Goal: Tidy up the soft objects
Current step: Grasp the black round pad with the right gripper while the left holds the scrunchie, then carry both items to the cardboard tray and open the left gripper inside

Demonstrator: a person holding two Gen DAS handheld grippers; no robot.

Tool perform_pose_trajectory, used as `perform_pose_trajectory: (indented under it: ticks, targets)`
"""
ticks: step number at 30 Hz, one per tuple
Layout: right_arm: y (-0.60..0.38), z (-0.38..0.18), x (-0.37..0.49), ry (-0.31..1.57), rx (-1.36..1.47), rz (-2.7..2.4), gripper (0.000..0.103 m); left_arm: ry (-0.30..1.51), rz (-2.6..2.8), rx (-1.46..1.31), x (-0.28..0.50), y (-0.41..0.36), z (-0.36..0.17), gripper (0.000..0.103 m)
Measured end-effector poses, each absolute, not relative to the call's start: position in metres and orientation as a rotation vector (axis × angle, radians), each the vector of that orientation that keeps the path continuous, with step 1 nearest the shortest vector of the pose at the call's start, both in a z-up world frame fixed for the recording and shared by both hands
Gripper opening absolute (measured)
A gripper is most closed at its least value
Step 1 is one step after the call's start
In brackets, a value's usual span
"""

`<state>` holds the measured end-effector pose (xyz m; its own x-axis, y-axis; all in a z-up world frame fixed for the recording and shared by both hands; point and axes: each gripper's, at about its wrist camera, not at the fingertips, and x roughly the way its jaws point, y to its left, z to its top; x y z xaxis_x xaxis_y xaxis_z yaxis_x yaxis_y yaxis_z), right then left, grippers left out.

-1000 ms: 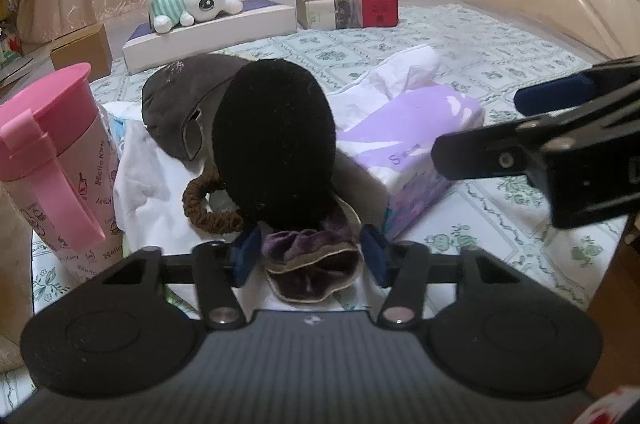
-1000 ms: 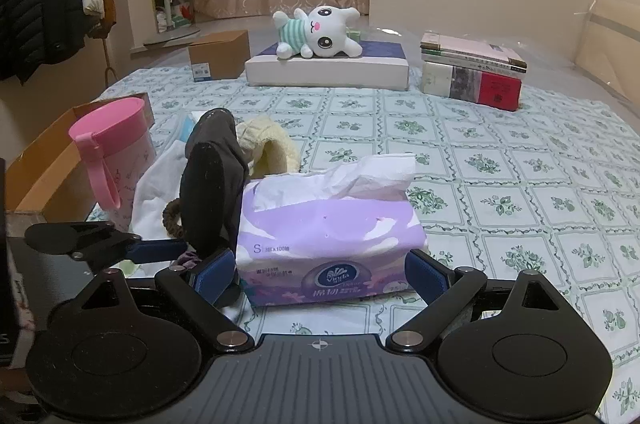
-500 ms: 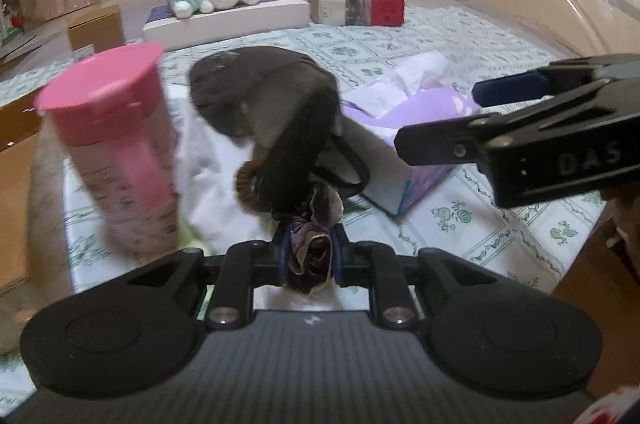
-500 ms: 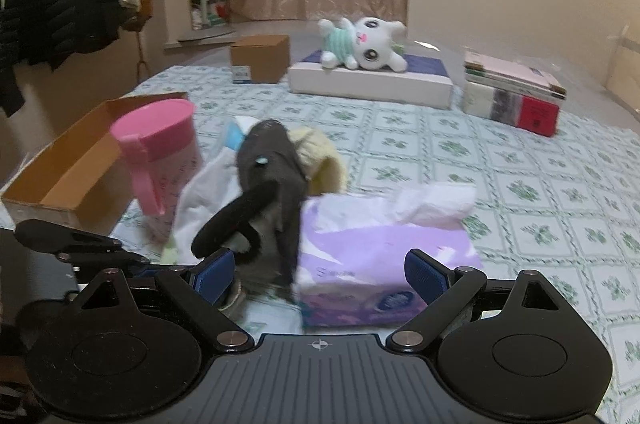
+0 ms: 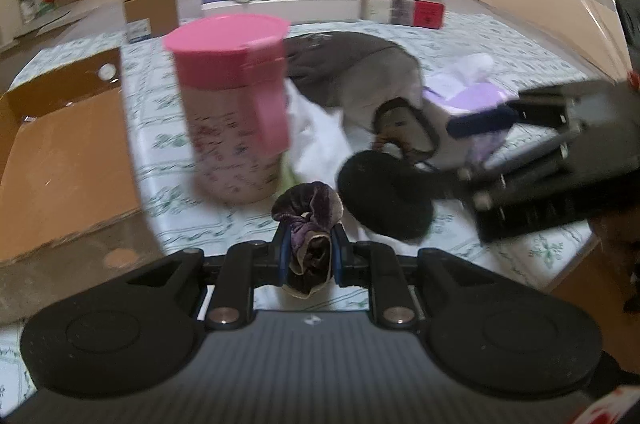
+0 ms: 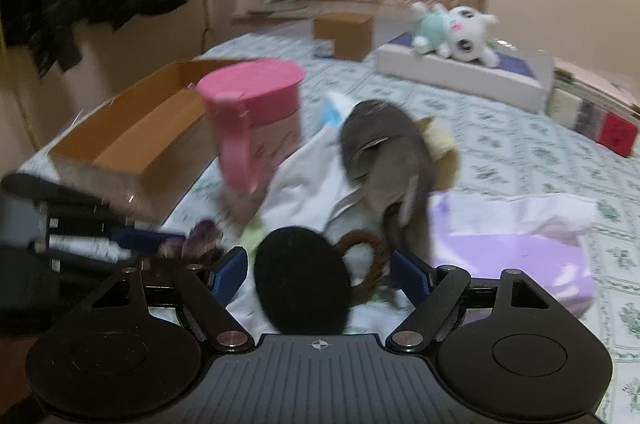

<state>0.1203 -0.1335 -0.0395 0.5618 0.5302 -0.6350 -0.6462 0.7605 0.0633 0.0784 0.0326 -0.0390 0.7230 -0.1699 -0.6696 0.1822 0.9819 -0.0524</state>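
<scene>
My left gripper is shut on a purple velvet scrunchie, held just above the bed in front of the pink cup. The scrunchie also shows in the right wrist view. My right gripper is open, with a black fuzzy earmuff pad lying between its fingers. The same pad shows in the left wrist view. A brown hair tie, a grey cap and white cloth lie just beyond it.
An open cardboard box sits left of the cup. A purple tissue pack lies to the right. A plush cat on a white box, a small carton and stacked books stand at the far side.
My left gripper closed on the purple scrunchie and pulled it left, away from the pile. The black earmuff pad dropped flat on the bed. My right gripper swung left from the tissue pack over the pad.
</scene>
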Motion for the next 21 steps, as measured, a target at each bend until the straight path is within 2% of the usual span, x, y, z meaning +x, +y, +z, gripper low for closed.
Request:
perform_pose_trajectory:
  ticks: [15,21]
  targets:
    - [-0.102,-0.077,0.132,0.729,-0.343,0.693,0.077,0.732,-0.167,-0.020,0.080,0.053,-0.043,0.018]
    - [-0.102,-0.077,0.138,0.759,-0.304,0.675,0.067,0.728,-0.169,-0.026,0.078,0.055,-0.043,0.018]
